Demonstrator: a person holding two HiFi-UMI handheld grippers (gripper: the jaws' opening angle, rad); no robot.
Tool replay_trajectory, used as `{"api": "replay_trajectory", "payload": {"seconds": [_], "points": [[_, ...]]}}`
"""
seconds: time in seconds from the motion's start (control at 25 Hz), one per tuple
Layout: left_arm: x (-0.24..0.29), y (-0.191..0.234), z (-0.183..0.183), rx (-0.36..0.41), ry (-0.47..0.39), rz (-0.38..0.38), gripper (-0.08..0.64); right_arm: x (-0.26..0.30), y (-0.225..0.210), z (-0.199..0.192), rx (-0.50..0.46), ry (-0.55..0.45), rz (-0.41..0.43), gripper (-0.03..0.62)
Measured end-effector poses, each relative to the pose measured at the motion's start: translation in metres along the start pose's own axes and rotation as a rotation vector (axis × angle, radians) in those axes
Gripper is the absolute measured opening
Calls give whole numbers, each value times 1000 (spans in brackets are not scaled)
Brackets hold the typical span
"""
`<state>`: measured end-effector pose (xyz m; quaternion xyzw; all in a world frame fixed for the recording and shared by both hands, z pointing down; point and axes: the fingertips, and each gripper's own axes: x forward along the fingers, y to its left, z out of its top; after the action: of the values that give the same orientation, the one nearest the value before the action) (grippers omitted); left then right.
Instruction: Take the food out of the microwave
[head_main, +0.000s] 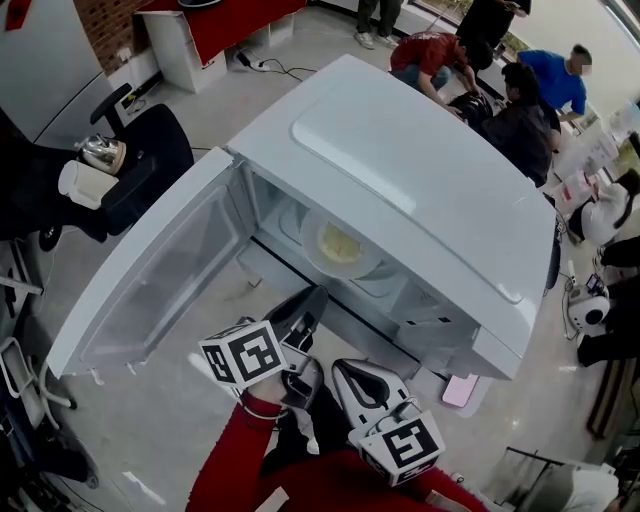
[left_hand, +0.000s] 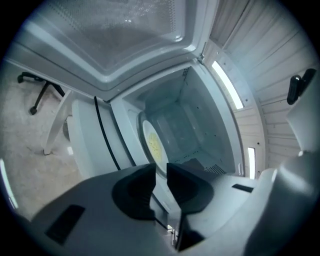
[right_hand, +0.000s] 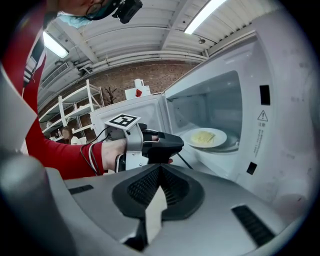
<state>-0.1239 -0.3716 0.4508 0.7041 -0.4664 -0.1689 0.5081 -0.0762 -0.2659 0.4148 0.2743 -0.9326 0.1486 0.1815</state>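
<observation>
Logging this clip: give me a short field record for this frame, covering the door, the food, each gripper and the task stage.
microwave: white, seen from above
door: wide open
food: pale yellow, flat, on a white plate inside the cavity
left gripper: in front of the cavity mouth, aimed at the plate, jaws slightly apart, nothing between them
right gripper: farther from the opening than the left gripper, jaws together, empty
task stage: plate untouched, food not yet taken out

1 microwave, 1 plate, 1 L tongs, 1 R tongs.
</observation>
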Motion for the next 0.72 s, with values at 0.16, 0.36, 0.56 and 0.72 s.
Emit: {"api": "replay_trajectory", "payload": {"seconds": [0.16,0.36,0.56,0.72], "points": [[11,4,6,-73,-7,-10,84,8,-4,2,4,7,16,11],[22,10,13,-200,-18,-24,84,13,-8,3,16,15,25,11],[29,16,17,-306,-24,-21,84,15,-10,3,25,22,32,11],[33,16,22,-329,-29,-18,84,15,-12,4,31,27,35,11]]}}
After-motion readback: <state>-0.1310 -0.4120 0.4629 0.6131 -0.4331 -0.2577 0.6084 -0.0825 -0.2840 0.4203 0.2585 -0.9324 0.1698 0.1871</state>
